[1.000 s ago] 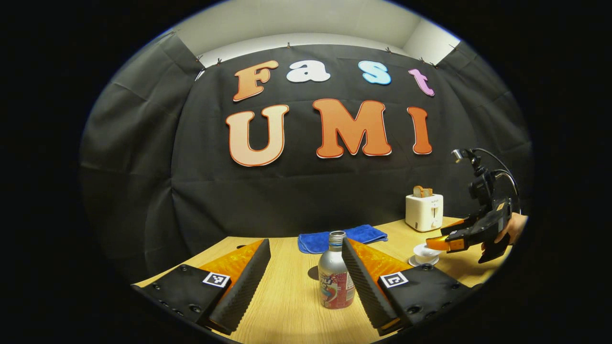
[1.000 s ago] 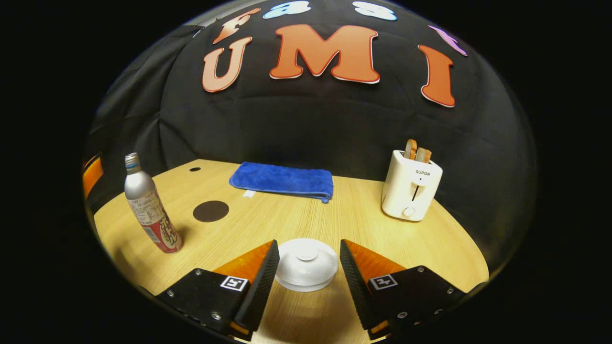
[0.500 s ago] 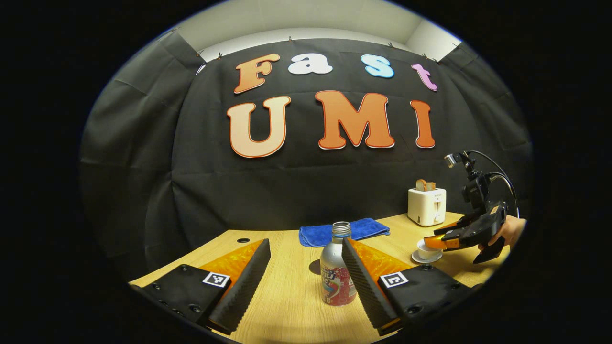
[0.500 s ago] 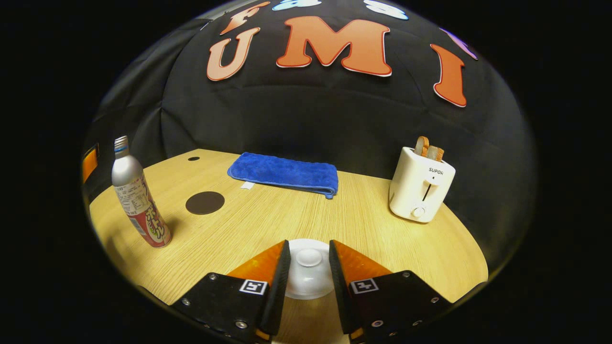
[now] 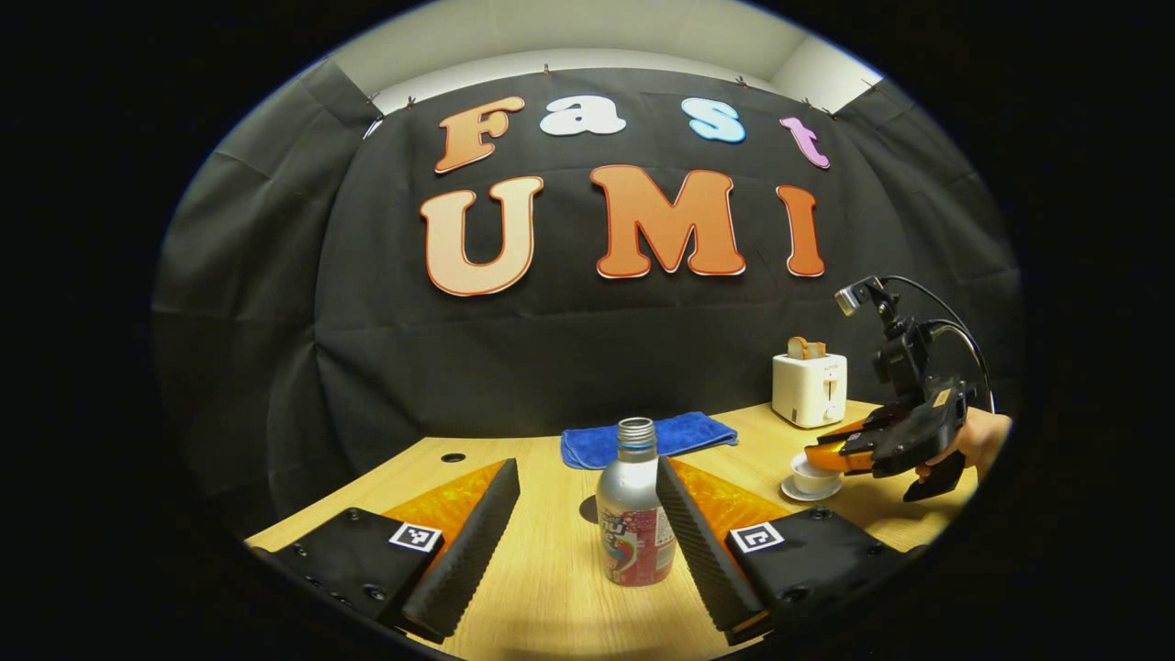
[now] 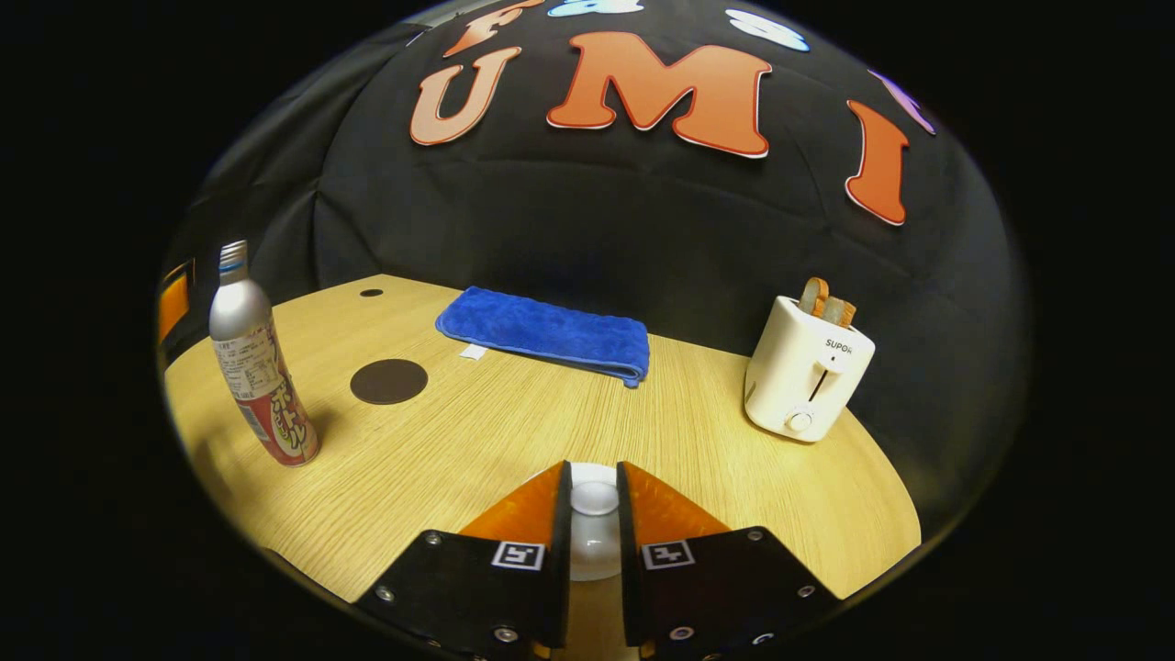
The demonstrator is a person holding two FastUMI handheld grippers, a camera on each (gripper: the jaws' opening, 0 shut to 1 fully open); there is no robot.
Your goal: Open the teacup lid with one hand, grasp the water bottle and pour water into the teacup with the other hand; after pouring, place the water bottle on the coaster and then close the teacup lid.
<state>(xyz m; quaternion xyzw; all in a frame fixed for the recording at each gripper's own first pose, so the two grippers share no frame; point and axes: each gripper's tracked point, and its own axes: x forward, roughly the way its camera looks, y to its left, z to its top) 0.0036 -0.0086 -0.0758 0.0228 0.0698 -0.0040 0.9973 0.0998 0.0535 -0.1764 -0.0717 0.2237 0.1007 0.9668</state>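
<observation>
teacup (image 5: 811,474): half behind right gripper (image 5: 826,456) | lid (image 6: 594,514): rim under fingers (image 6: 542,514)

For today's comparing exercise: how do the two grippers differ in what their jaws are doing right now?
The left gripper has its jaws spread wide, with the water bottle standing between them, not clamped. The right gripper has its jaws closed on the knob of the teacup lid. The left one faces the bottle; the right sits at the teacup. Both are held low over the table.
</observation>
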